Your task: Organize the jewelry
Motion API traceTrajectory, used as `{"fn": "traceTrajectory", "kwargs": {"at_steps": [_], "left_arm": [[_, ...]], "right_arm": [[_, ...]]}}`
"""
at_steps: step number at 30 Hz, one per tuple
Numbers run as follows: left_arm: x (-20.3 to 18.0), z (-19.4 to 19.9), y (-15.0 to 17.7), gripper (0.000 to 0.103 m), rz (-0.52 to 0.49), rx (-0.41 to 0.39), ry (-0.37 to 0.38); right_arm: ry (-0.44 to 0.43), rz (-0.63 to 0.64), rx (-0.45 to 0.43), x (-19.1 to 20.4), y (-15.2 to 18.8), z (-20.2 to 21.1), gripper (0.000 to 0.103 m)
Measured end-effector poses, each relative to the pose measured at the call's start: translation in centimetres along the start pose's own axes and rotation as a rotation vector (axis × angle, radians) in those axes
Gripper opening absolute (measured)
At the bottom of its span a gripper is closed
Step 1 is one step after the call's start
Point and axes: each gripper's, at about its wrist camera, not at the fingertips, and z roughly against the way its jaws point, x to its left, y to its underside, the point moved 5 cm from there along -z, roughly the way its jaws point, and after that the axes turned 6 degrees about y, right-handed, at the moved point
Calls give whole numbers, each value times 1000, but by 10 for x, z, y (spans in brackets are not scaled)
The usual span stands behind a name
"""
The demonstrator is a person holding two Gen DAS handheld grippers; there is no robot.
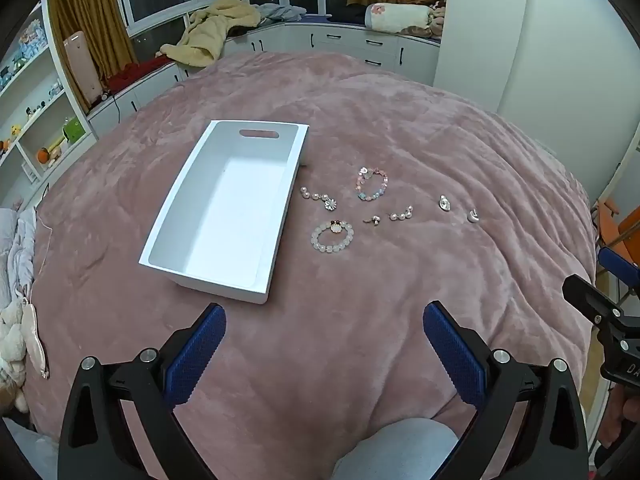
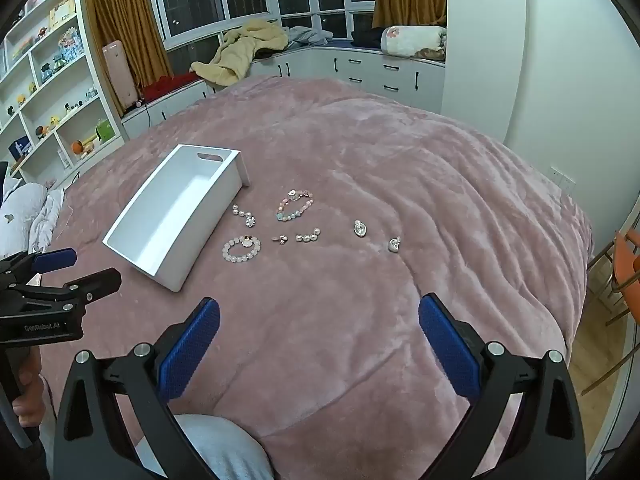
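An empty white bin (image 1: 224, 208) (image 2: 176, 216) lies on the pink bedspread. To its right lie a white bead bracelet (image 1: 332, 236) (image 2: 241, 249), a pastel bead bracelet (image 1: 372, 184) (image 2: 295, 205), a pearl piece with a flower charm (image 1: 320, 198) (image 2: 244, 216), a short pearl strand (image 1: 400, 214) (image 2: 307, 236), a small charm (image 1: 374, 220) (image 2: 280, 239) and two silver pieces (image 1: 445, 202) (image 2: 360, 228), (image 1: 473, 215) (image 2: 394, 244). My left gripper (image 1: 324, 324) is open and empty, well short of the bin. My right gripper (image 2: 319, 320) is open and empty, short of the jewelry.
The pink bedspread (image 1: 360, 112) covers the whole bed. White shelves (image 2: 52, 92) with toys stand at left, a window bench with clothes (image 2: 248, 52) behind. An orange chair (image 2: 624, 264) stands at right. A grey-clad knee (image 1: 396, 448) shows below.
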Motion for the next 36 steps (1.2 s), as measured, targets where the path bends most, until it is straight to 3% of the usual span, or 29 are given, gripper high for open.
{"fn": "traceTrajectory", "kwargs": {"at_steps": [13,15,36], "left_arm": [[-4,-10,-3,100,-33,16,-2],[1,2,1,100,2,-1,-2],[-3,-10,3,100,-7,10,4]], "right_arm": [[-9,-5,-1,1,-1,0,99],[-10,-8,-1,0,-1,0,99],[-16,-8,0,2,1,-3,99]]}}
